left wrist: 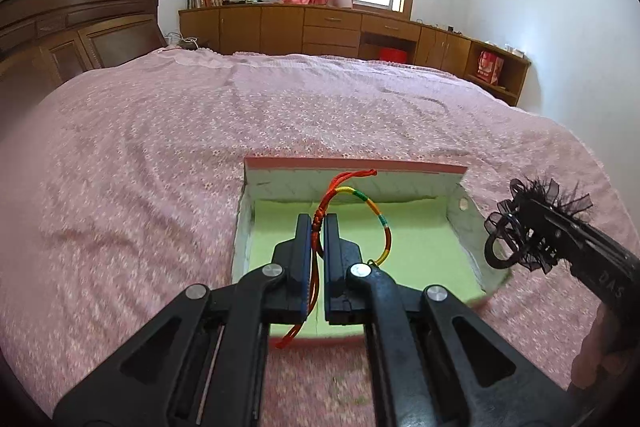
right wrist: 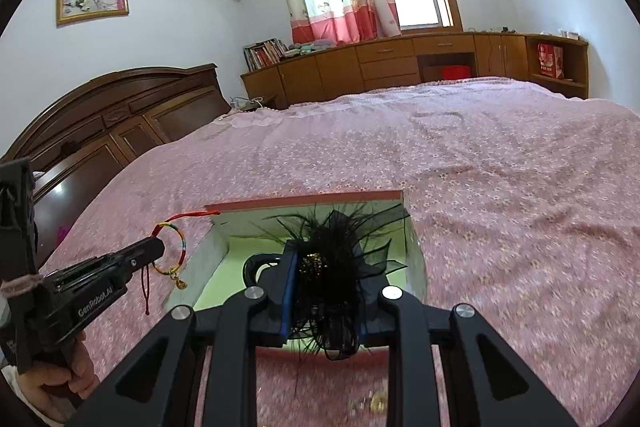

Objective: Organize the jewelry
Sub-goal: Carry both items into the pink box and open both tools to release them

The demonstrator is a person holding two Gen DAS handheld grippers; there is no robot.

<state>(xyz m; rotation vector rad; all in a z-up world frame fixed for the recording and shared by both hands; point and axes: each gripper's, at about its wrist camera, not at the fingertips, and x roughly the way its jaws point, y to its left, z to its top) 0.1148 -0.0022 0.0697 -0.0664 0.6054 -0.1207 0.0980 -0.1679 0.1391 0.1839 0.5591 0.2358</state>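
Two grippers over an open box on a pink bed, each holding a piece.

The bed (left wrist: 160, 147), under a pink flowered cover, carries an open box (left wrist: 356, 167) with a red rim, white walls and a bare green floor (nothing lies in it that shows). Above the box, the left gripper (left wrist: 316, 223) is closed tight on the knot of a rainbow cord bracelet (left wrist: 380, 215), whose loop hangs free to the right and whose red tails trail down between the fingers. The right gripper (right wrist: 326, 267), at a narrow gap, clamps a black feathered hair clip (right wrist: 332, 251) over the box; its feathers hide much of the interior in the right wrist view. On the left gripper's side reads "GenRoboLAI", the last letters unclear.
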